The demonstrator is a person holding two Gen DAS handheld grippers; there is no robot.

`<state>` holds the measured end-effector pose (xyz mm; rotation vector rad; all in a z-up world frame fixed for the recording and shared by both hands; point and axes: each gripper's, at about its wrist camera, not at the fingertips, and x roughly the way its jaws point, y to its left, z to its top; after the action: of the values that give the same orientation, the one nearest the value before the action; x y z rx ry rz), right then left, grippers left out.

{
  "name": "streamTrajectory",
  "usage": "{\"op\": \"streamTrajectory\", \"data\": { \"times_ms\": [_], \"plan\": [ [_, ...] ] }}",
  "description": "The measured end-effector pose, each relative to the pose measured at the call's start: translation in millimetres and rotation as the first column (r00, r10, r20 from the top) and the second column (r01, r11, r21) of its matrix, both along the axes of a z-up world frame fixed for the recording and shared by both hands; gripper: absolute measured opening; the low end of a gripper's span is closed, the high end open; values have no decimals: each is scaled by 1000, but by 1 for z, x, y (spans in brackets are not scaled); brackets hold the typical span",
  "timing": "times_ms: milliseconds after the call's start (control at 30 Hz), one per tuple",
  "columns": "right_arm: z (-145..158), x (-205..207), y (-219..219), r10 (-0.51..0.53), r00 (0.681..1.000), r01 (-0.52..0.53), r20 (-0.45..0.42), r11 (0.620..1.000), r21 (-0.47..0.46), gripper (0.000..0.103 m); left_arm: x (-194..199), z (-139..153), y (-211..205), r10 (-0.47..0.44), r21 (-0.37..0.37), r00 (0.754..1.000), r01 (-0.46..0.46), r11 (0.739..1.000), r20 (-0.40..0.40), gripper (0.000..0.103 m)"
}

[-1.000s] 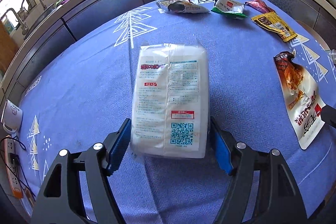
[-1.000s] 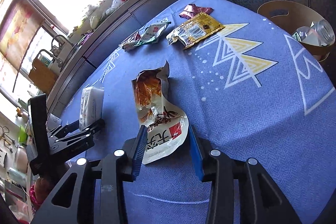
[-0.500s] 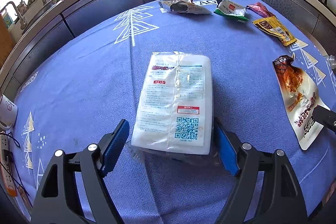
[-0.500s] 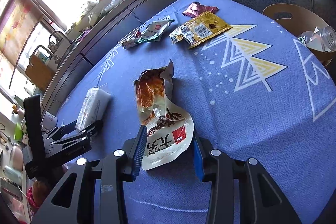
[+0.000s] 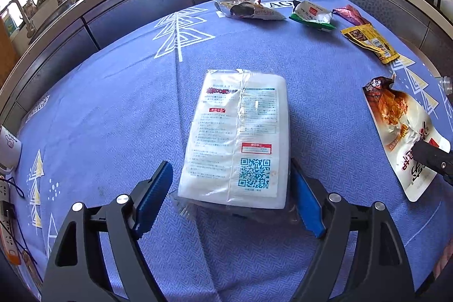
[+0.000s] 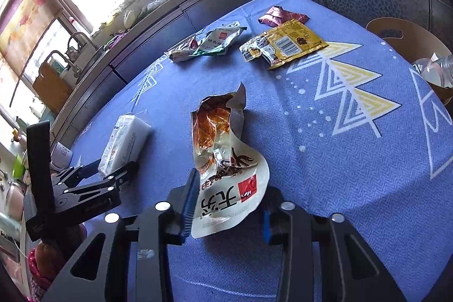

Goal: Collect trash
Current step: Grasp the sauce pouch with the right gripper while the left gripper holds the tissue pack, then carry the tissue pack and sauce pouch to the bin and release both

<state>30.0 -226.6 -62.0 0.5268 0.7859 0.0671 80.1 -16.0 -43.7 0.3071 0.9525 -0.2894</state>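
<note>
My left tongs (image 5: 230,198) – spread wide, a white packet (image 5: 240,137) lying between the pads on the blue tablecloth (image 5: 113,104). My right tongs (image 6: 228,205) – open around the near end of a torn snack pouch (image 6: 223,160), flat on the cloth.

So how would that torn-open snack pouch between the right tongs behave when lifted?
The torn snack pouch is probably floppy: its film already curls and buckles off the tablecloth. It looks empty and flat, so likely very light. The glossy surface may slip, and the right tongs sit open around its bottom edge only, so the ripped top would likely droop.
</note>
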Motion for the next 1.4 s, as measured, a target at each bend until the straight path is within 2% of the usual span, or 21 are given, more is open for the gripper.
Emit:
{"op": "streamTrajectory", "data": {
  "times_ms": [67,133,200,333,367,467,600,700,800,967,1100,1133,1167,1233,1300,1333,1400],
  "plan": [
    [2,-1,2,11,1000,-11,14,1000,6,21,-1,0,-1,-2,1,1000,2,1000,5,79],
    [7,-3,5,34,999,-34,40,999,2,14,-3,2,-1,-18,-33,1000,18,999,-10,63],
    [14,-6,7,47,997,-46,60,999,-13,12,-6,5,-2,-14,-40,1000,14,999,2,61],
    [22,-12,-6,19,996,-20,91,1000,3,11,-14,13,-5,-57,-113,998,55,992,-19,60],
    [22,-12,-11,10,996,-11,93,1000,10,6,-17,16,-8,-79,-137,996,75,988,-27,60],
    [20,-16,-31,-25,995,20,98,998,57,6,-25,28,-23,-155,-222,986,139,965,-55,60],
    [24,-25,-53,-62,989,51,137,995,82,5,-26,39,-57,-251,-295,963,213,931,-98,60],
    [35,-37,-83,-133,971,121,198,990,71,5,-22,46,-94,-325,-315,938,274,909,-122,61],
    [42,-46,-126,-224,947,210,231,974,83,5,-13,58,-155,-436,-335,888,370,866,-146,61],
    [47,-54,-208,-381,887,372,260,924,84,5,7,62,-274,-569,-322,805,501,803,-166,61],
    [40,-44,-256,-449,863,445,232,893,70,5,31,48,-359,-613,-342,758,528,777,-222,64],
    [38,-41,-263,-457,861,454,222,888,66,5,36,44,-373,-612,-341,755,526,779,-234,66],
    [35,-37,-272,-466,860,464,208,884,62,6,41,38,-388,-608,-337,754,522,784,-248,67],
    [25,-32,-287,-477,860,473,179,879,68,9,50,26,-411,-601,-330,750,513,792,-276,75],
    [17,-27,-296,-483,861,476,160,876,83,45,55,17,-421,-584,-313,757,502,806,-291,80],
    [15,-29,-298,-512,844,506,162,859,76,48,57,13,-423,-573,-310,765,491,814,-294,80],
    [12,-36,-298,-516,838,510,177,856,82,49,60,9,-422,-560,-312,771,474,823,-303,80]
  ]
}}
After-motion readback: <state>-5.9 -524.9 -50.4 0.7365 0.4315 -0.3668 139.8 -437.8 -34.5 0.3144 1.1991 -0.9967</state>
